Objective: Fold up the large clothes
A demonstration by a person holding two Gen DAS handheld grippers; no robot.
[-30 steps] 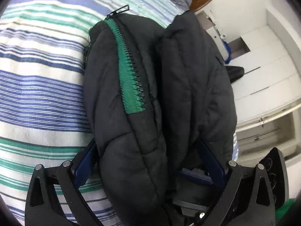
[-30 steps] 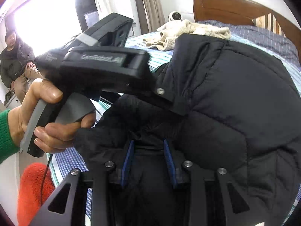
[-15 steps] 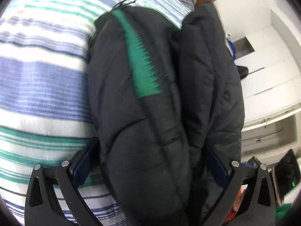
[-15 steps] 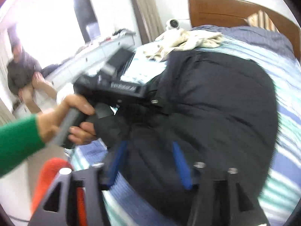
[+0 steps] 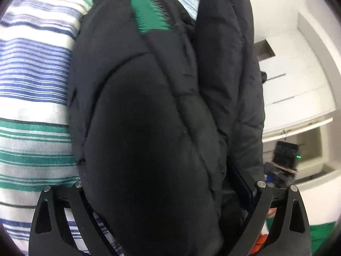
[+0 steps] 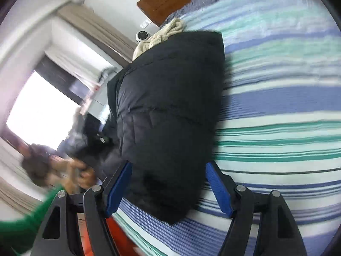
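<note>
A black puffer jacket (image 5: 149,106) with a green zipper strip (image 5: 149,10) lies folded on the striped bedspread (image 5: 32,85). My left gripper (image 5: 157,170) is clamped around its thick near end. The right pad presses into the fabric, and the left pad is hidden under the bulge. In the right wrist view the jacket (image 6: 170,96) is a dark bundle. My right gripper (image 6: 168,166) straddles its near corner with jaws opening. The right-hand pad stands apart from the cloth. A blurred hand (image 6: 81,175) with a green sleeve (image 6: 21,224) shows beside the jacket at the left.
A cream knitted garment (image 6: 162,34) lies past the jacket near the wooden headboard (image 6: 168,0). A small white camera (image 6: 141,35) sits beside the garment. White cabinets (image 5: 298,85) stand past the bed edge. Striped bedspread (image 6: 277,106) stretches to the right of the jacket.
My right gripper let go of the jacket fold, opened, rolled and swung away to the jacket's near corner. My left gripper kept its hold, and the jacket now fills more of its view.
</note>
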